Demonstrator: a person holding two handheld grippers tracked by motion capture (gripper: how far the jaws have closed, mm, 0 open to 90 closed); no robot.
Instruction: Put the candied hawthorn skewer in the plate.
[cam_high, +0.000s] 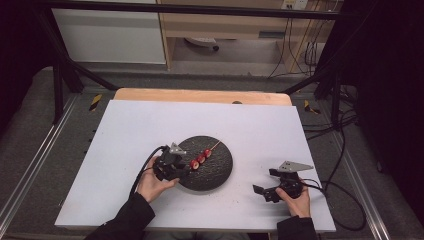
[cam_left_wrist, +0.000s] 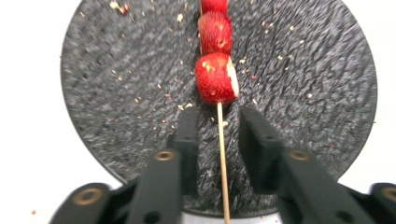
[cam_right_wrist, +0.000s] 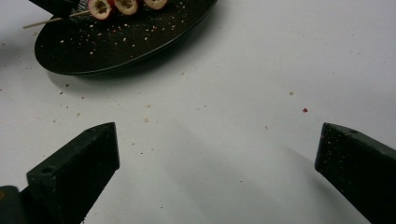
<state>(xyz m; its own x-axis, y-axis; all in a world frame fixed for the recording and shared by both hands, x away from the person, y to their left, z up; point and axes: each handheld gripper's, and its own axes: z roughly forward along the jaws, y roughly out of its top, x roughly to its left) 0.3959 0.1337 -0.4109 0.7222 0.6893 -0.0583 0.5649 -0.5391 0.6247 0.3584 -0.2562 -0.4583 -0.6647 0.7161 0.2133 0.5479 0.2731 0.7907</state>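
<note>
Resting on the plate (cam_left_wrist: 93, 93), the skewer (cam_left_wrist: 222, 154) lies untouched between the left hand-held gripper (cam_left_wrist: 217, 126)'s parted jaws; withdraw straight back.

Left gripper (cam_high: 184, 169) beside fruit skewer (cam_high: 202, 157) on dark plate (cam_high: 220, 172).

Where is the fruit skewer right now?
The fruit skewer lies on the dark plate at mid-table; its bare stick end sits between the left tool's open jaws.

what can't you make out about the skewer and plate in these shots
- Skewer: its far end is cut off by the top edge of the left gripper view, past the fruit.
- Plate: its far side is cut off by the top edge of the right gripper view.
- Crumbs: too small in the high view.
</note>
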